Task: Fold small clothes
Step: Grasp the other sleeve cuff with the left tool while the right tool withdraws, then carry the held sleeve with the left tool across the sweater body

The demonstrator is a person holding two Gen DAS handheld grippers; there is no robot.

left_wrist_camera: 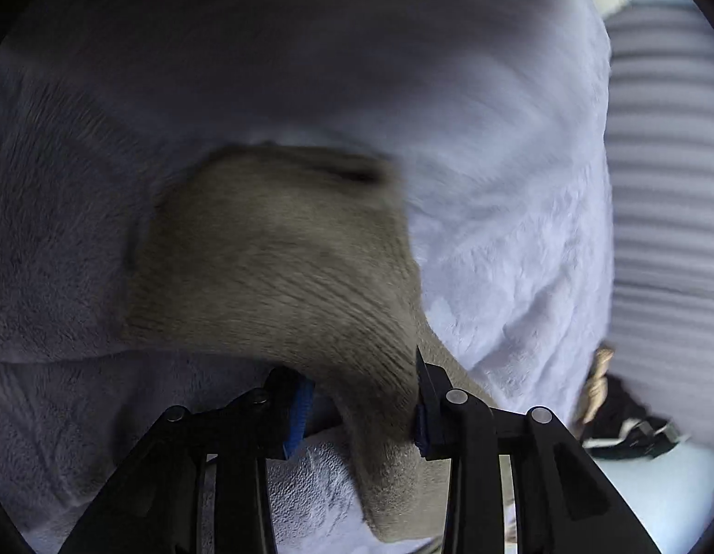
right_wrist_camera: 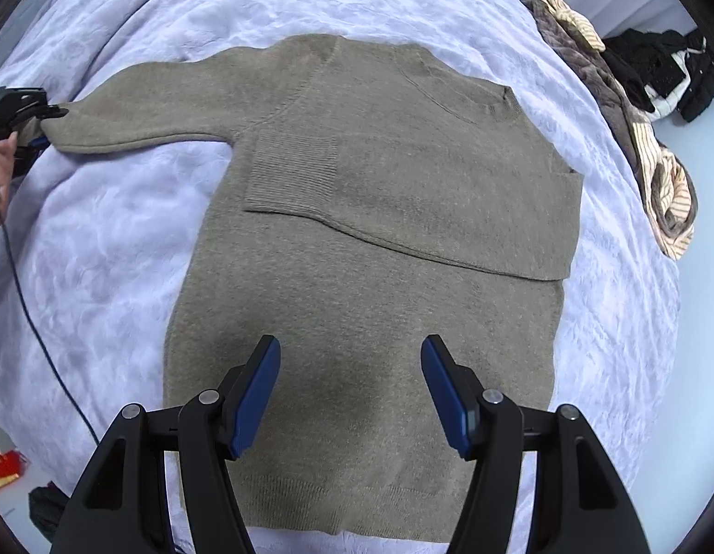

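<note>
Your left gripper (left_wrist_camera: 361,408) had sleeve cuff (left_wrist_camera: 380,415) between its blue pads, jaws narrowed on it; blur made firmness of pinch hard to judge, seemingly gripped. Your right gripper (right_wrist_camera: 352,388) hung wide over sweater (right_wrist_camera: 357,277), holding nothing. Sweater lay flat on pale lavender bedspread (right_wrist_camera: 126,254), one sleeve already folded across chest, other stretched out sideways. Step in hand: second sleeve fold. Next move called for carrying cuff across chest, keeping body flat. Pile of other clothes (right_wrist_camera: 633,106) lay at bed edge.

Olive-grey knit sweater (right_wrist_camera: 357,286) lies flat on a bed, one sleeve folded across the chest, the other stretched toward 10 o'clock.
</note>
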